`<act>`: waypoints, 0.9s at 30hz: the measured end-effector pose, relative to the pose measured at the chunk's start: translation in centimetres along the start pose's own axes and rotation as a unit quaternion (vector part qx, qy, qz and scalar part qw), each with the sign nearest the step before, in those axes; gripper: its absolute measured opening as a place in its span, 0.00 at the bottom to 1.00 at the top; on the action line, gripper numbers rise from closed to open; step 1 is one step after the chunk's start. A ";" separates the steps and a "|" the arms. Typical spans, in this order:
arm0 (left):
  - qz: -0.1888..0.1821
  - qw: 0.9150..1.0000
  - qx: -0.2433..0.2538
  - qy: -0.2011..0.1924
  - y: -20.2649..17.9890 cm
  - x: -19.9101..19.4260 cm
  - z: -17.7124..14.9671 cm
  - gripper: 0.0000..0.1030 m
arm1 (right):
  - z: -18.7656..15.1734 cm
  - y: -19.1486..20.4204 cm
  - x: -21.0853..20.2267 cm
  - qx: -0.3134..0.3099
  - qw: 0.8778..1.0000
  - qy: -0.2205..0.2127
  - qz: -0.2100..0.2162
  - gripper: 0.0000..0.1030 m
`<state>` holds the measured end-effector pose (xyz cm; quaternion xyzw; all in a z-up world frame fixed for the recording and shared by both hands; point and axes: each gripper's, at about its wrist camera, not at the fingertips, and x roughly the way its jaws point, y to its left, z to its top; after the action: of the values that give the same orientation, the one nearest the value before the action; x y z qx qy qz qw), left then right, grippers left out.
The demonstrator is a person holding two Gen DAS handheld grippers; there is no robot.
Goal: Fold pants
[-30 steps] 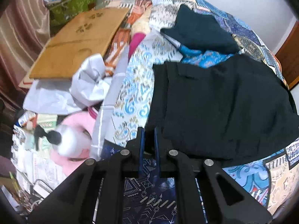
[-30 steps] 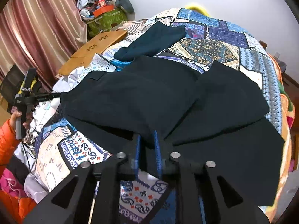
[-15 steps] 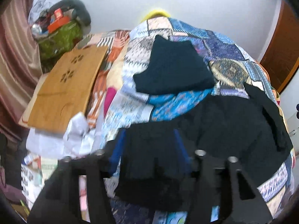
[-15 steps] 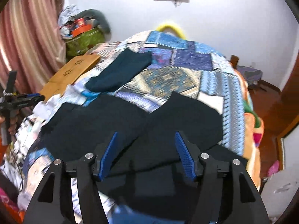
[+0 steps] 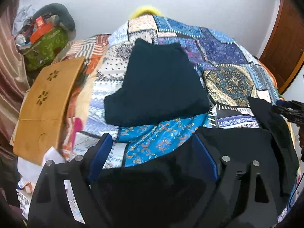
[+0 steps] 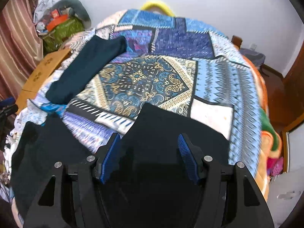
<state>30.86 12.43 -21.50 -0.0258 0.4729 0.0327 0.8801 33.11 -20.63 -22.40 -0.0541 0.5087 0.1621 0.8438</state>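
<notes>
Black pants (image 5: 237,152) lie spread on the patterned quilt (image 5: 218,49), at the near edge of the bed. In the right wrist view the pants (image 6: 171,133) fill the bottom, one folded part reaching up between the jaws. My left gripper (image 5: 152,155) is open and empty, just above the near-left part of the pants. My right gripper (image 6: 149,152) is open and empty over the pants' right part; it also shows at the right edge of the left wrist view (image 5: 288,110).
A folded dark teal garment (image 5: 157,87) lies further back on the quilt, also in the right wrist view (image 6: 85,70). A wooden lap tray (image 5: 45,104) and a green bag (image 5: 47,47) with clutter sit left. A brown door (image 5: 285,43) stands right.
Both grippers were shut on the pants' near edge, then opened and let go. Both have lifted and tilted up, so the far bed and wall now show.
</notes>
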 end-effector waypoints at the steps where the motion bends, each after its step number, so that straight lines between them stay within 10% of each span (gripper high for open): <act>1: 0.000 1.000 0.001 0.007 -0.1 1.0 0.2 0.84 | 0.5 -0.3 1.3 0.004 1.000 0.007 -0.004 0.57; 10: -0.003 0.998 0.019 0.060 -1.1 7.0 -0.2 0.84 | 2.1 -0.4 6.7 -0.034 0.999 0.031 -0.013 0.55; 16: 0.000 0.997 0.030 0.078 -2.1 8.2 -1.1 0.84 | 1.3 0.0 5.8 -0.041 0.999 0.018 -0.015 0.09; 27: -0.014 0.995 0.064 0.069 -5.3 3.4 -1.3 0.84 | 0.0 -3.4 -4.1 0.009 0.999 -0.049 -0.013 0.07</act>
<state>32.10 7.19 -25.00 0.0218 0.5336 -0.0117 0.8454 32.43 -24.78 -19.07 -0.0450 0.4672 0.1488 0.8704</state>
